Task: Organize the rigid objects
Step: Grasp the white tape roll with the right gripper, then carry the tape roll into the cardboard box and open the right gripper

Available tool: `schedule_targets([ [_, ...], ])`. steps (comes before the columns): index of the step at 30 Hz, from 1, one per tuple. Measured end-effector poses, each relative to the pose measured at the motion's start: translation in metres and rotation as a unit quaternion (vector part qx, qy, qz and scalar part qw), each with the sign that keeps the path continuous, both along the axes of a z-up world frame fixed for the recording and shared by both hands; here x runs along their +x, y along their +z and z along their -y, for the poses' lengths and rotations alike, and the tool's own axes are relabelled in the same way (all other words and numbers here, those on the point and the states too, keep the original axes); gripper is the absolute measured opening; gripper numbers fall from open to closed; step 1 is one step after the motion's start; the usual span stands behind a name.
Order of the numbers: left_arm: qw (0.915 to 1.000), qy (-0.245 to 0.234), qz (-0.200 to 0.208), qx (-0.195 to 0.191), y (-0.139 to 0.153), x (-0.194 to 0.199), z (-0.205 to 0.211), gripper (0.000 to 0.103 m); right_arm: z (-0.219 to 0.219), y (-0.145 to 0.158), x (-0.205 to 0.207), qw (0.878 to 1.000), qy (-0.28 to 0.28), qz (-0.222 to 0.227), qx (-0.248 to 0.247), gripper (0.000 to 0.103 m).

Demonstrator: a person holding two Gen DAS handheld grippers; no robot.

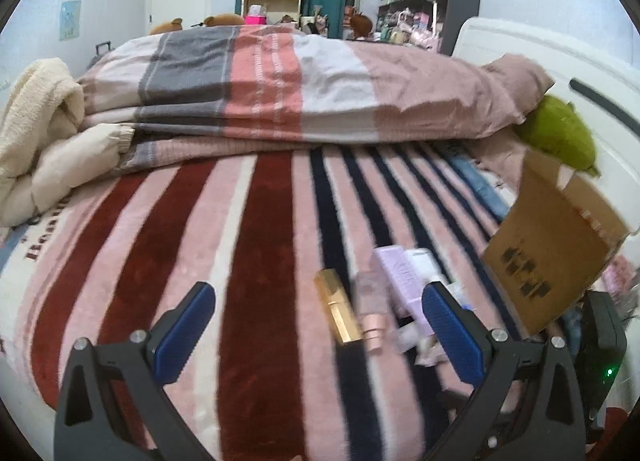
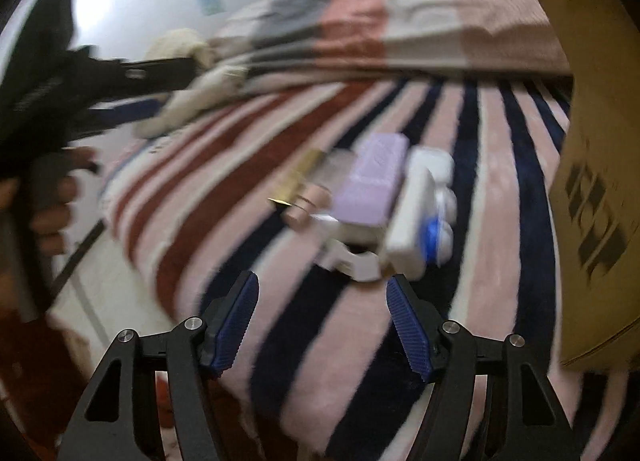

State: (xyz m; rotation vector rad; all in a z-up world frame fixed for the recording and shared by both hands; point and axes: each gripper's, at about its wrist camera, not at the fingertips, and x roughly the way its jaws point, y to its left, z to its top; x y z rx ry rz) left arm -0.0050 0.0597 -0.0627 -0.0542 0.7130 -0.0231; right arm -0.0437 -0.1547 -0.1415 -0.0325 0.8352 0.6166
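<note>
Dark blocky print on the cardboard box (image 1: 552,245) and lettering on the blanket (image 1: 40,237) are too blurred to read.

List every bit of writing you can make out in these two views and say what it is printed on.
Nothing reads clearly.
Striped blanket: dark red lettering at its left edge, cut off and unreadable.
Cardboard box: black block characters on its side, too blurred.
Lilac box: faint print, too blurred.

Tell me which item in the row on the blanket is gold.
The gold tube, at the row's end farthest from the cardboard box. Beside it lies a pink bottle, then a lilac box.
</note>
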Motion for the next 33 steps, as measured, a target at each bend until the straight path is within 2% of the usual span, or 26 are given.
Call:
schedule_targets([
  [6,0.999,0.012,0.015,0.039,-0.012,-0.008,-0.002,0.103,-0.007,-0.014,0.011,0.999,-0.038,0.019,0.002,0.063],
  [8,0.9991,0.01,0.016,0.037,-0.014,-0.01,-0.004,0.103,-0.01,-0.015,0.014,0.998,-0.058,0.023,-0.012,0.055],
  [9,0.9992,0.007,0.015,0.036,-0.014,-0.011,-0.005,0.103,-0.012,-0.014,0.012,0.998,-0.062,0.024,-0.02,0.041],
  [10,0.9992,0.006,0.014,0.036,-0.014,-0.011,-0.006,0.103,-0.013,-0.014,0.013,0.997,-0.064,0.024,-0.023,0.036],
  [12,0.9993,-0.002,0.006,0.037,-0.015,-0.012,-0.005,0.103,-0.011,-0.01,0.01,0.998,-0.059,0.023,-0.022,0.036],
  [16,0.9979,-0.062,0.009,-0.017,-0.01,-0.013,-0.004,0.103,-0.014,0.01,-0.001,1.0,-0.008,0.024,-0.012,0.036],
  [19,0.989,-0.139,0.009,-0.05,0.004,-0.011,0.009,0.102,-0.014,0.038,-0.009,0.999,0.037,0.037,-0.009,0.036],
  [22,0.9802,-0.186,-0.002,-0.068,0.018,-0.004,0.026,0.102,-0.008,0.074,-0.008,0.997,0.068,0.04,0.014,0.036],
  [24,0.9709,-0.221,-0.009,-0.09,0.03,0.003,0.041,0.102,-0.003,0.098,-0.005,0.995,0.075,0.055,0.021,0.036],
  [26,0.9625,-0.251,-0.008,-0.103,0.047,0.01,0.059,0.096,0.003,0.118,-0.003,0.994,0.076,0.075,0.017,0.036],
  [28,0.9573,-0.27,-0.008,-0.104,0.061,0.017,0.077,0.082,0.016,0.139,0.0,0.993,0.072,0.098,0.01,0.036],
  [30,0.9514,-0.29,-0.013,-0.103,0.073,0.028,0.1,0.072,0.033,0.156,0.001,0.991,0.064,0.116,0.008,0.036],
  [32,0.9432,-0.312,-0.025,-0.11,0.082,0.043,0.125,0.062,0.048,0.166,0.003,0.99,0.057,0.127,0.001,0.036],
  [33,0.9366,-0.329,-0.032,-0.116,0.086,0.051,0.14,0.052,0.059,0.173,0.003,0.99,0.048,0.135,-0.008,0.036],
])
